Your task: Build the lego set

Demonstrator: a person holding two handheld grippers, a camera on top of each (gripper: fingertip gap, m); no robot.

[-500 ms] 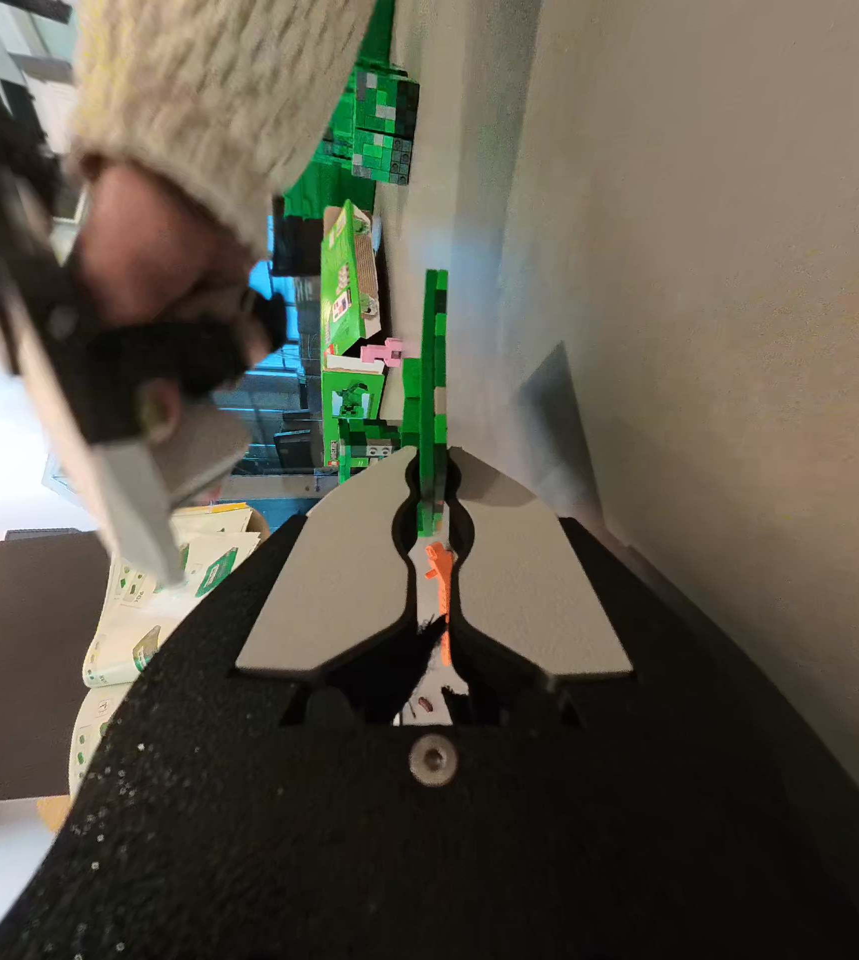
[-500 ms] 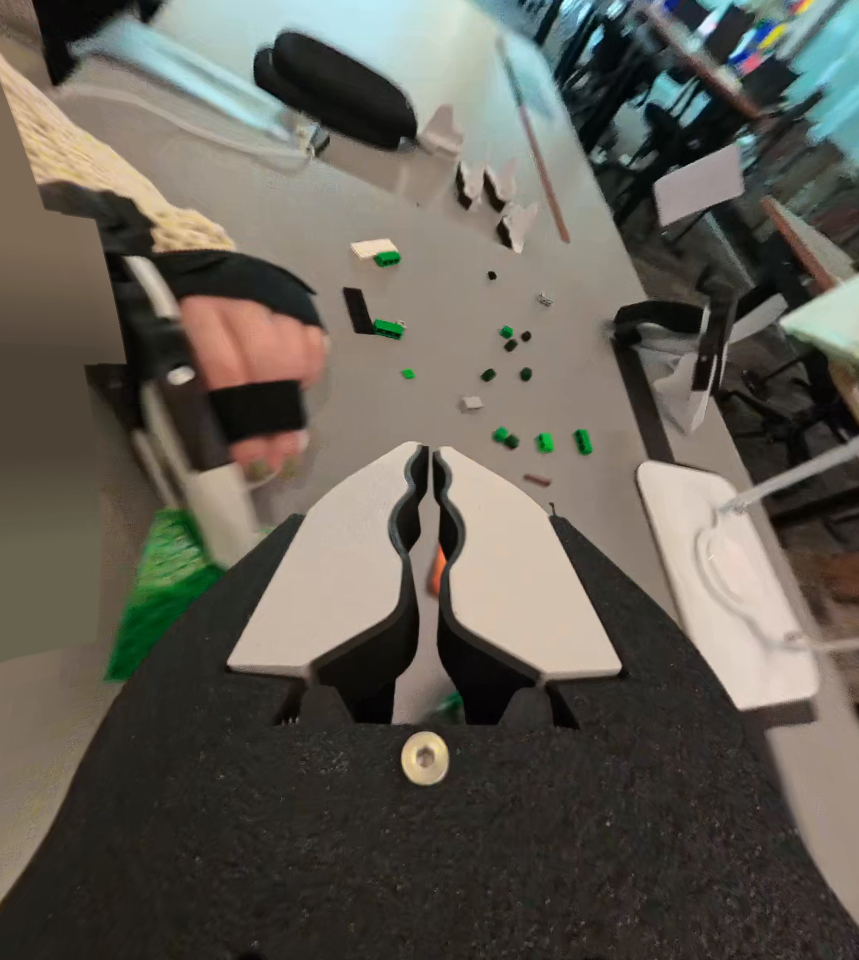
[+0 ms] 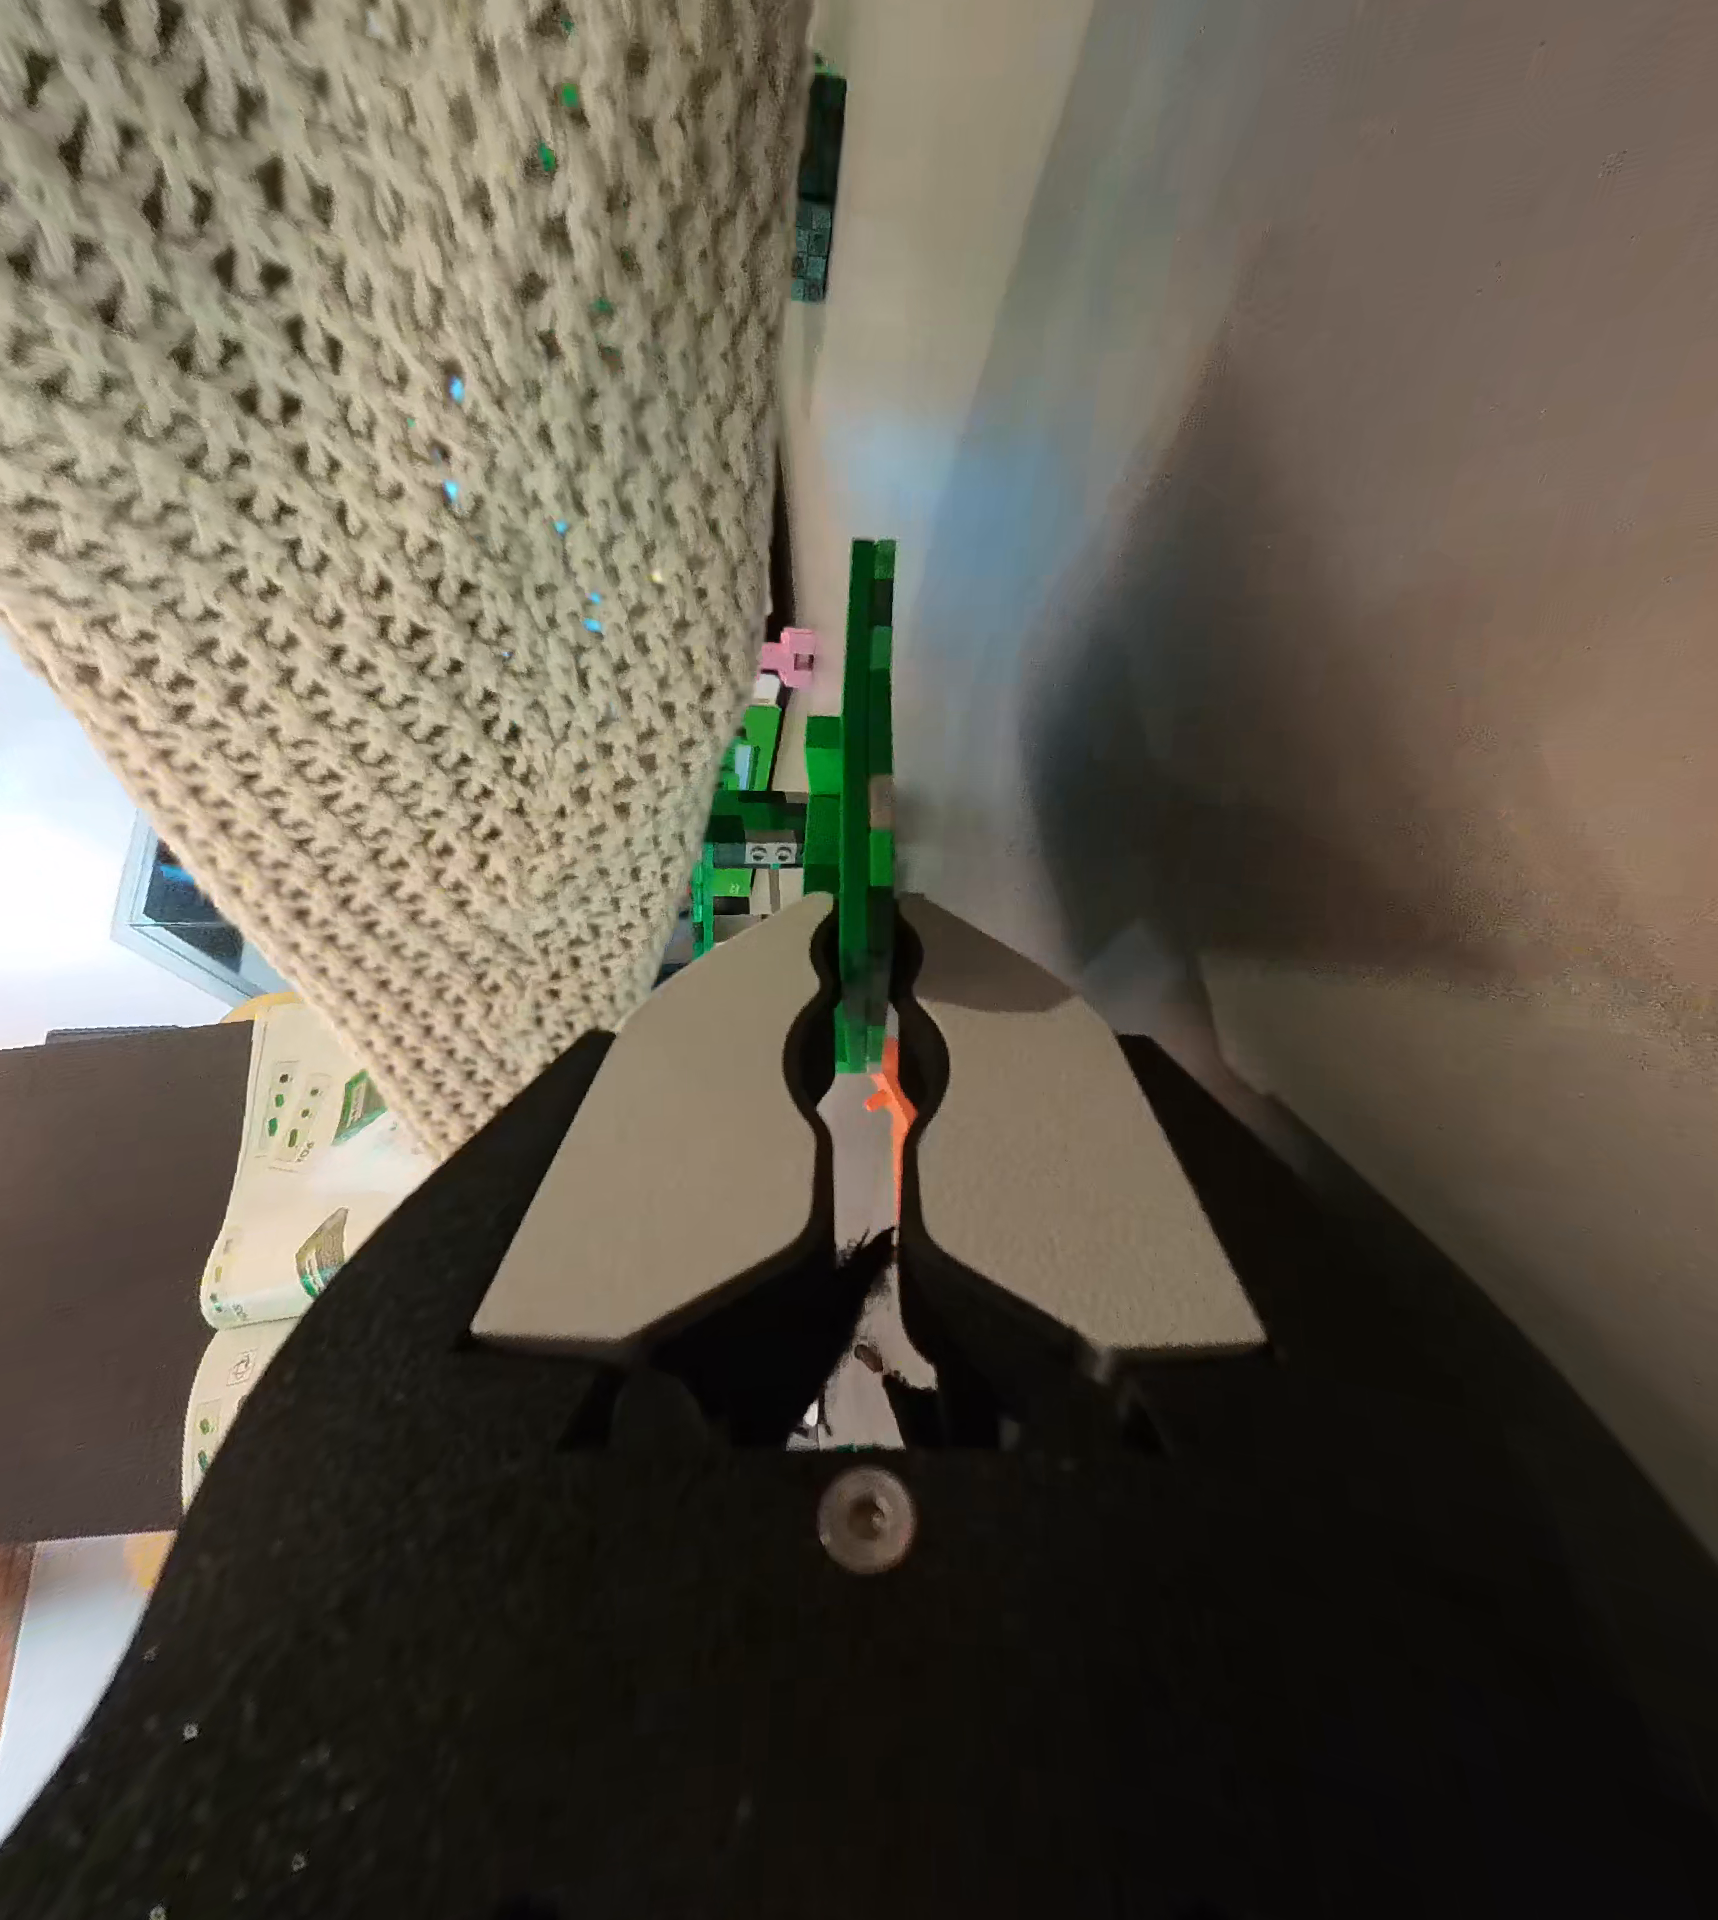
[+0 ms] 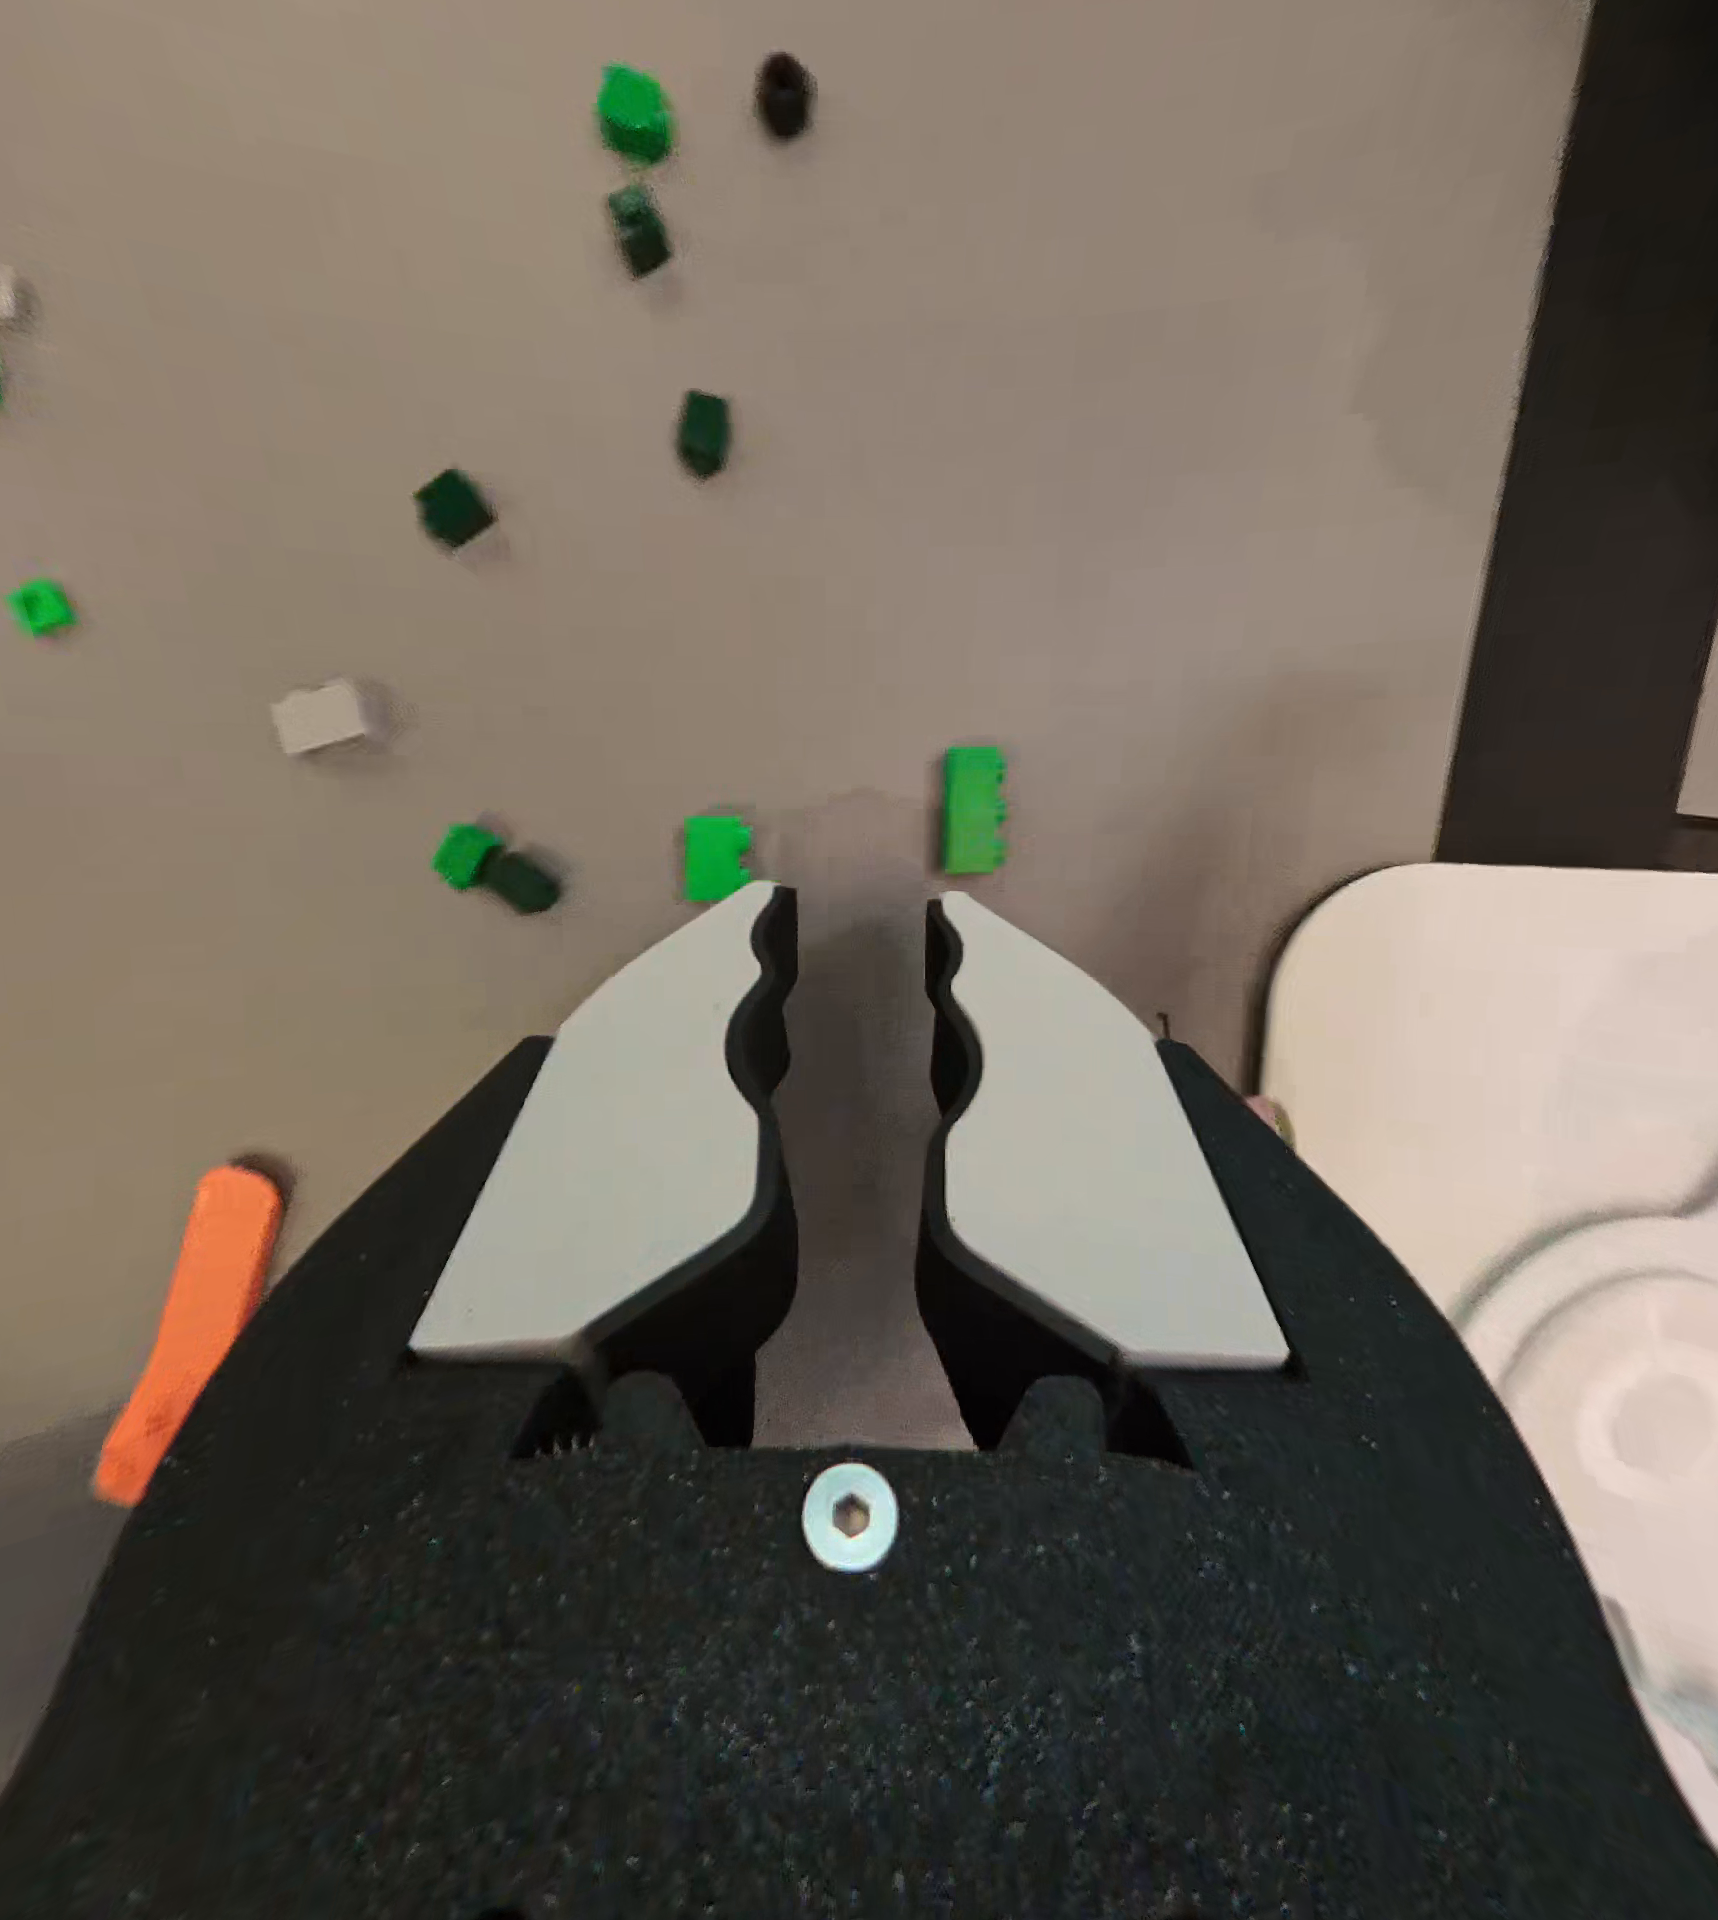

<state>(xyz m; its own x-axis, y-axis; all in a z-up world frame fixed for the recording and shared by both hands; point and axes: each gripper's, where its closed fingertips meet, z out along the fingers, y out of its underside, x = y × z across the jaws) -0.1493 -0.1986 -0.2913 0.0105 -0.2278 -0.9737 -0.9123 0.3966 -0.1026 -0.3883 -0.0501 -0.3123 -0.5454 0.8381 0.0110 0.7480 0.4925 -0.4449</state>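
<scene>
Since the earlier frame, the right gripper (image 4: 860, 909) is parting its jaws and dropping close over the scattered bricks, while a cream knitted sleeve (image 3: 335, 499) is swinging across the left wrist view and covering the hand seen before. Released and holding nothing, the right gripper is hovering over the grey matte tabletop (image 4: 1146, 416), its left tip just beside a small bright-green studded brick (image 4: 715, 857); a longer bright-green studded brick (image 4: 974, 810) is lying near, to the far right. An orange flat plastic brick-separator tool (image 4: 190, 1320) is resting at the near left, and a white rounded tray (image 4: 1457, 1039) is sitting at the right.

The left gripper (image 3: 865, 935) is clenching the flat green plate assembly (image 3: 865, 748) edge-on, the plate extending away beyond the tips.

Handling, as a judgement: the loose bricks are looking light, rigid and smooth, so they are likely sliding under a glancing touch; the flat opposite side walls, not the studs, are offering the surest hold. The plate assembly is appearing stiff but liable to separate at its joints.
</scene>
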